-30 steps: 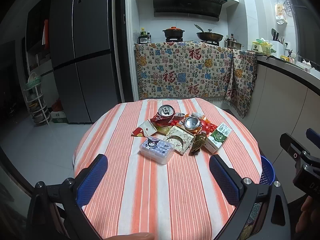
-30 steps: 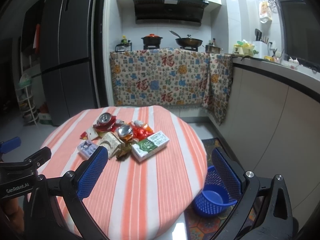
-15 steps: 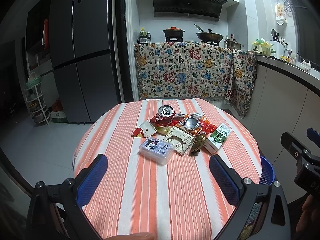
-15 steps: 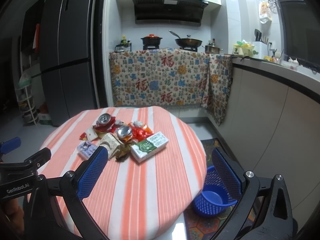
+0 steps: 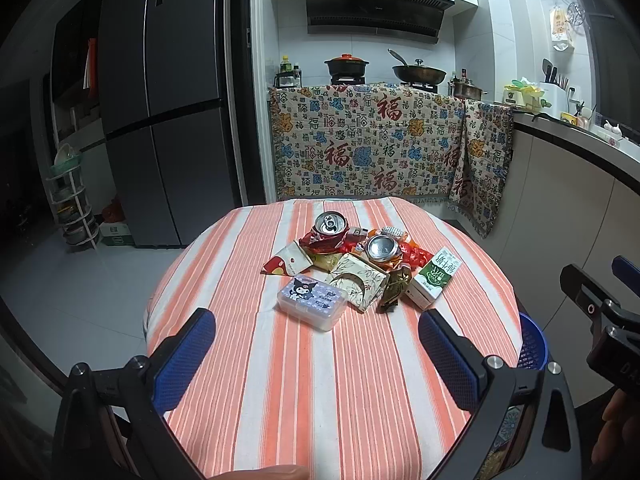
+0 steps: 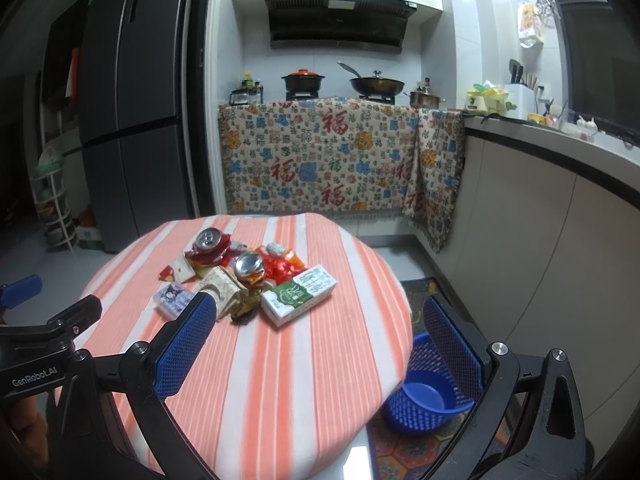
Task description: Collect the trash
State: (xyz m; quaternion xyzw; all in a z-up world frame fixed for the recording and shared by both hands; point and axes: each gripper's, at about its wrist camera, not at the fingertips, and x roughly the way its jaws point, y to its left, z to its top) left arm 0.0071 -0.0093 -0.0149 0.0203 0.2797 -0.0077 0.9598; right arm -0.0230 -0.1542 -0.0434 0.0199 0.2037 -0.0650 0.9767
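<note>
Both tools hang above the near edge of the round surface (image 5: 280, 400), each with its jaws spread wide and nothing between them. The left gripper (image 5: 316, 356) points straight at the heap of trash; its blue pads frame bare striped cloth, well short of the nearest item. The right gripper (image 6: 320, 340) sits further to the right, one pad over the cloth and the other over the floor beside the surface.

The trash lies bunched together around the middle of the striped cloth. Nearest the left gripper is a clear plastic box (image 5: 312, 302) with a cartoon figure on its lid. Just behind it and touching is a crumpled patterned carton (image 5: 356, 282), with a dark gold wrapper (image 5: 394, 290) at its right side. A green-and-white milk carton (image 6: 298, 294) lies on its side at the right end of the heap. Further back sit two crushed cans, tops showing: one red can (image 5: 330, 226) at the rear left, one orange can (image 6: 250, 266) nearer the middle, with red wrappers (image 6: 282, 266) around it. A small red-and-white packet (image 5: 284, 264) lies at the left fringe.

On the floor, just beside the surface on its right, stands a blue basket (image 6: 424, 396), upright, on a patterned mat (image 6: 400, 444).
</note>
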